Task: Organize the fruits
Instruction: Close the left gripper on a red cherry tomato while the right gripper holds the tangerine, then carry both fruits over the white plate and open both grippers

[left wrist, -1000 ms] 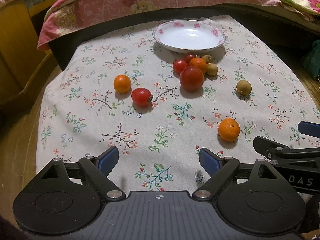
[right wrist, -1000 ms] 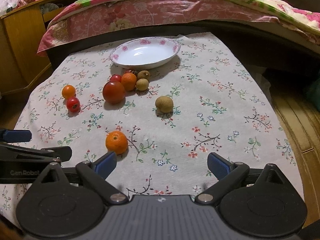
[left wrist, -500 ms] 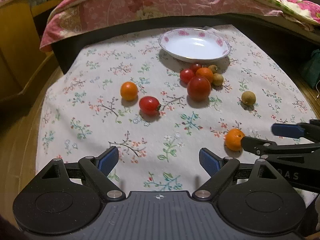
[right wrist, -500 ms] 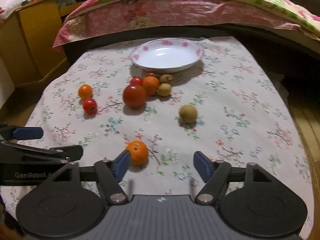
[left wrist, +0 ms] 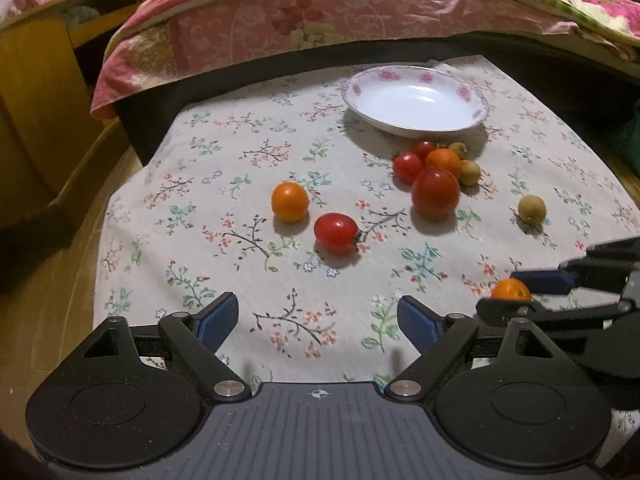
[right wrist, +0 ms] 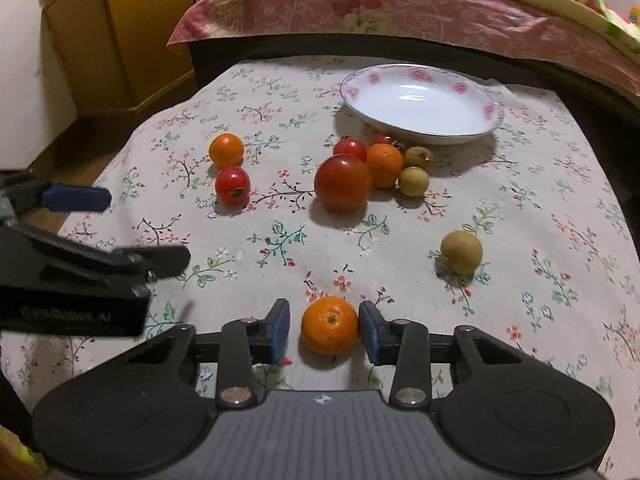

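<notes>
The right claw, gaping wide a second ago, is closing around the small orange lying well short of the floral plate; one pad looks to be touching it, the other not quite. The left claw is hanging released and narrowing slightly over bare tablecloth, so the first pick is nearly secured.

Dim, warm indoor light from above. Fruits cast soft shadows toward the lower frame on the worktop. A pale glare sits in the plate. Fisheye bending darkens the corners; edges blur slightly.
</notes>
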Demonstrator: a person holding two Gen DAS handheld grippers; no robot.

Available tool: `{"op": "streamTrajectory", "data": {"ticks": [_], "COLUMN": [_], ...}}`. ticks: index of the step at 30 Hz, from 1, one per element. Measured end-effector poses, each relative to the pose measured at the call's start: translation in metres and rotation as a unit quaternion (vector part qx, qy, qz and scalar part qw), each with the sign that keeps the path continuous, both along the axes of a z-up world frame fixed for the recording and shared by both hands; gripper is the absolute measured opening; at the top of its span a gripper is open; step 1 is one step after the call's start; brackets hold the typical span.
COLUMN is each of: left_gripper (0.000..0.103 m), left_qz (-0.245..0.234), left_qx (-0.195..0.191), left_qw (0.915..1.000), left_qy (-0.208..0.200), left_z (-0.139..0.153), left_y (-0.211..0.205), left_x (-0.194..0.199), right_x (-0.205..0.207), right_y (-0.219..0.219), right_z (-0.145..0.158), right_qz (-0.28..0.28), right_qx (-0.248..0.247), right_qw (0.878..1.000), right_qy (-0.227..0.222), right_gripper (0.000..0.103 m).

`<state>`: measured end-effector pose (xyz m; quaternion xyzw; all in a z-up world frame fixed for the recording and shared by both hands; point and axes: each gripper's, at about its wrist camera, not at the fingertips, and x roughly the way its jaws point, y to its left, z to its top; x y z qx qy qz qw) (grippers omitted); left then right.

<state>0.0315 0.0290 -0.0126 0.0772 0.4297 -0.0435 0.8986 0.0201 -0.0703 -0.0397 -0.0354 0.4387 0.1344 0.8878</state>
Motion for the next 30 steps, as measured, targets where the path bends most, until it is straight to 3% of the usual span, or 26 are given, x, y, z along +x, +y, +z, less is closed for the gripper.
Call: {"op": "streamTrajectory", "data": {"ticks": [3, 6, 9, 13, 19, 22, 30], "left_gripper": [0.068, 0.059, 0.057, 0.057, 0.057, 0.050, 0.043], "left_qz": [-0.007, -0.017, -0.031, -0.047, -0.042, -0.037, -0.036], "left_qx": [-0.017, -0.012, -0.003, -0.021, -0.018, -0.025, -0.024], "left_qw": [0.9995, 0.9992, 0.9992, 0.9983, 0.9983, 0.9984, 0.9985], "left_qy": [0.024, 0.033, 0.026, 0.028, 0.036, 0.035, 0.034], "left_z": [-0.004, -0.009, -0.011, -0.016, -0.027, -0.027, -0.026], "left_y": [0.002, 0.000, -0.003, -0.004, -0.009, -0.010, -0.010], "left_x": [0.013, 0.026, 0.035, 0.048, 0.065, 0.070, 0.068], "right_x": [0.005, 0.008, 0.014, 0.024, 0.037, 0.042, 0.052], "right_y": [0.001, 0.003, 0.003, 0.005, -0.006, -0.010, -0.024], "right_z": [-0.003, -0.002, 0.003, 0.009, 0.004, 0.004, 0.008], "right_qz": [0.016, 0.038, 0.059, 0.081, 0.067, 0.058, 0.028], "right_qx": [-0.001, -0.012, -0.018, -0.031, 0.015, 0.031, 0.055], "right_qw": [1.000, 0.999, 0.998, 0.996, 0.997, 0.996, 0.997], "right_qy": [0.006, 0.011, 0.028, 0.022, 0.045, 0.052, 0.055], "right_gripper": [0.032, 0.031, 0.031, 0.031, 0.031, 0.031, 0.031]}}
